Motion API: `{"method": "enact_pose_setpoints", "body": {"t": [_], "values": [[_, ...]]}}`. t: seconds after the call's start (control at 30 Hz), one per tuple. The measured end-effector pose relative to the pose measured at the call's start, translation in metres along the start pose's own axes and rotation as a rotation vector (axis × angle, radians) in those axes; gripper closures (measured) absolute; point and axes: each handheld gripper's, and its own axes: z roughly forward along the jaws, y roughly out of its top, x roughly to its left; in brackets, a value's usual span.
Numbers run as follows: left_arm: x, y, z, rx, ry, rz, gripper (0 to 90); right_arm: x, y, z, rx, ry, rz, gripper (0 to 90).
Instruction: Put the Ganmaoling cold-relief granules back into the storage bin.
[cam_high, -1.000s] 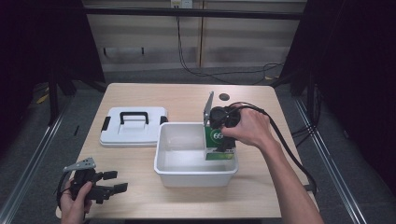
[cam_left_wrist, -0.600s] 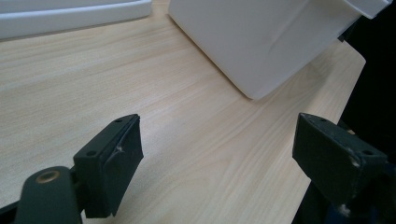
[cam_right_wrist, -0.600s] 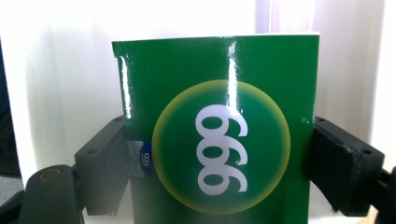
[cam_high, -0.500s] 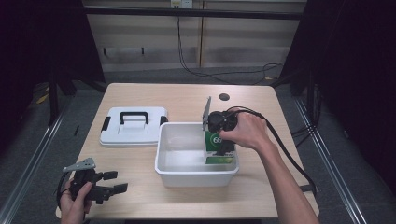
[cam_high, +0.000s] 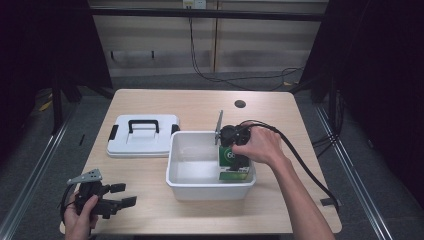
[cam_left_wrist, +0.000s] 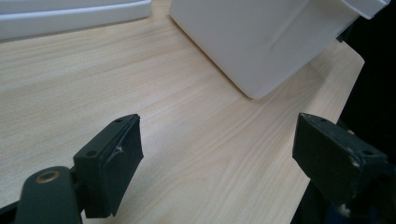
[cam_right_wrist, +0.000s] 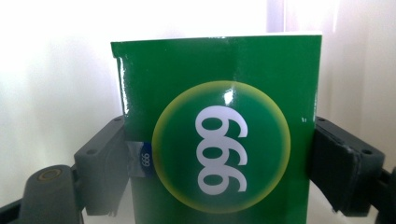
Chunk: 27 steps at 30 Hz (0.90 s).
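**Green box gripped inside the white bin**

The right gripper (cam_high: 234, 150) is down inside the white bin (cam_high: 195, 185), at its right end, and its jaws pinch a green box (cam_high: 233, 159) from both sides. In the right gripper view the green box (cam_right_wrist: 219, 140) stands upright between the two black jaws, each pad pressed against a side wall; a round yellow-rimmed emblem with white numerals faces the camera, and the bin's pale wall glows behind it. In the high view the box sits low in the bin, close to the right wall, with the person's right hand (cam_high: 262, 146) wrapped over the gripper above it.

Over at the near left corner of the counter (cam_high: 280, 110), the left gripper (cam_high: 117, 196) rests in the person's left hand (cam_high: 80, 215), jaws spread wide with nothing between them. The left gripper view looks between those parted jaws across bare wood to the bin's outer wall (cam_left_wrist: 261, 42).

The white lid (cam_high: 142, 136), black handle on top, lies flat on the counter just beside the bin, on its left.
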Motion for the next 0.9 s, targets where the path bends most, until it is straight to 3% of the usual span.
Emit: {"method": "enact_pose_setpoints", "body": {"t": [0.23,0.47,0.9], "values": [[0.000,0.000,0.000,0.002,0.001,0.002,16.0,0.002,0.001,0.010,0.024,-0.006,-0.015,15.5],[0.000,0.000,0.000,0.002,-0.003,-0.001,16.0,0.005,0.003,0.017,0.056,-0.006,0.017,15.3],[0.000,0.000,-0.001,-0.003,-0.003,-0.003,16.0,0.004,0.006,0.031,0.082,-0.014,-0.005,14.8]]}}
